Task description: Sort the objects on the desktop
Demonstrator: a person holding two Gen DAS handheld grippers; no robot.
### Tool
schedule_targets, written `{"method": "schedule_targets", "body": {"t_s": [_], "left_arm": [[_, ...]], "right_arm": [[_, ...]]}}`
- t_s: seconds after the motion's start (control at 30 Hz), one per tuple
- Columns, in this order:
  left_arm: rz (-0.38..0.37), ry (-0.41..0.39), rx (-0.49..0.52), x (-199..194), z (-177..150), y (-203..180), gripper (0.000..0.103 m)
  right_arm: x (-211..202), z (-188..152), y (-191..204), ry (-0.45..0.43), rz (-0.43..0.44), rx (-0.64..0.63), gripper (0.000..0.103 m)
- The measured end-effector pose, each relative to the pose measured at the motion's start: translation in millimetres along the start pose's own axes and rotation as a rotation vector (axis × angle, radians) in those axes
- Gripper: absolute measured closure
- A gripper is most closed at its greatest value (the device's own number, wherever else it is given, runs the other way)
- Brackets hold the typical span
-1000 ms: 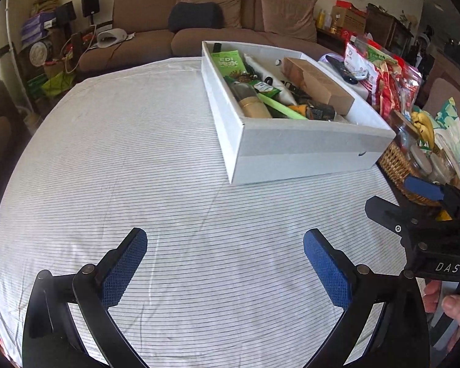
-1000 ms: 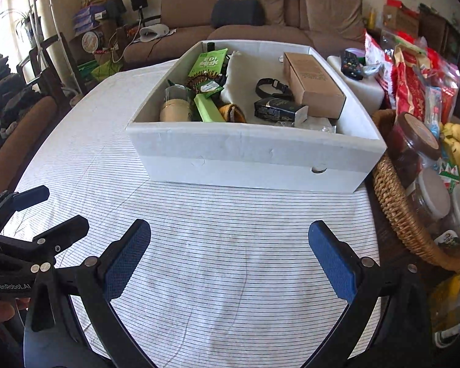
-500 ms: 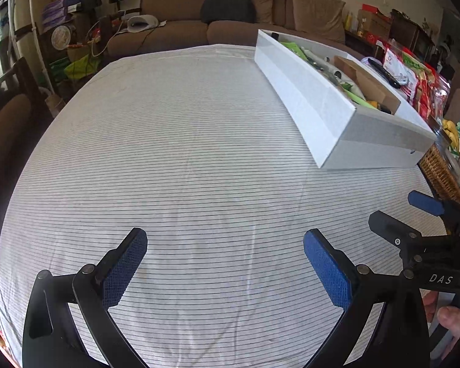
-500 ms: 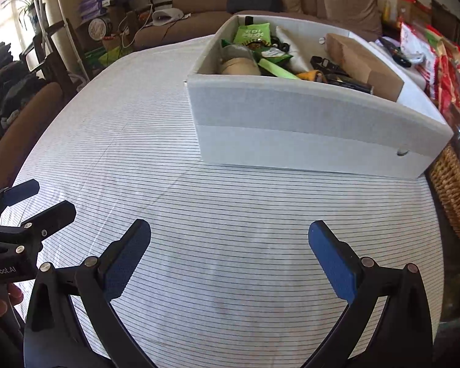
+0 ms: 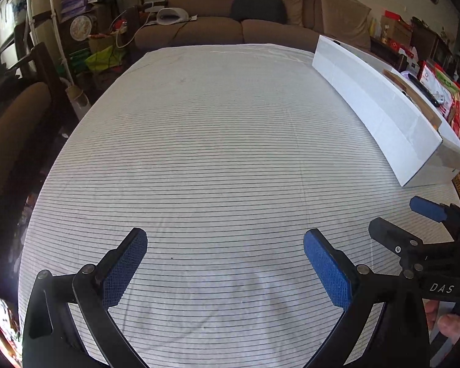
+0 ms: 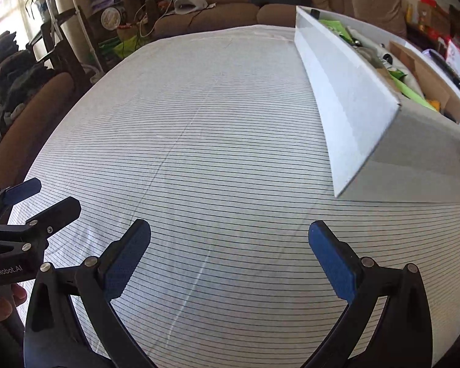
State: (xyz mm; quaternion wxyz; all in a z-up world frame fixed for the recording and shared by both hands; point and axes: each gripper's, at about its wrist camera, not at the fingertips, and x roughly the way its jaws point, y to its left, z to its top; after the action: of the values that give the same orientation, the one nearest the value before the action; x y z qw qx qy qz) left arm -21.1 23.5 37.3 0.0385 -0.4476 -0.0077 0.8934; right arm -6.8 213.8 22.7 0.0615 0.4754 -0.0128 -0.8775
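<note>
Two claws are seen low over the striped counter [image 5: 217,153], and neither is holding anything. The left claw [image 5: 225,271] is spread wide, its blue pads well apart with only cloth between them; the right claw [image 6: 230,259] is likewise spread wide and empty. Each claw also appears at the edge of the other's view, so they are judged to be side by side near the front edge of the counter.

The white box [image 6: 349,98] is found at the right side of the counter, well apart from both claws. From the right wrist view, its contents can be partly made out over the wall: a green packet [image 6: 334,27], a brown carton [image 6: 426,82] and other small things that cannot be told apart. No loose item is seen anywhere on the cloth in either view.

As far as can be judged, the sorting is at or close to its end: the desktop objects appear gathered in the box, and nothing is left visible to be picked up. Whether anything lies outside both views cannot be told.
</note>
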Motion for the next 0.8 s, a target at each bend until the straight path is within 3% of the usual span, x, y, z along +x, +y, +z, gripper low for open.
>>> {"method": "schedule_targets", "body": {"t_s": [0.33,0.8], "left_arm": [[0.010,0.027,-0.014,33,-2,34,0.000],[0.043,0.005,0.015,46,-3,28,0.000]], "right_arm": [[41,10,25,0.022,-0.018,0.025,0.000],[45,9,39,-0.018,-0.104,-0.006,0.000]]}}
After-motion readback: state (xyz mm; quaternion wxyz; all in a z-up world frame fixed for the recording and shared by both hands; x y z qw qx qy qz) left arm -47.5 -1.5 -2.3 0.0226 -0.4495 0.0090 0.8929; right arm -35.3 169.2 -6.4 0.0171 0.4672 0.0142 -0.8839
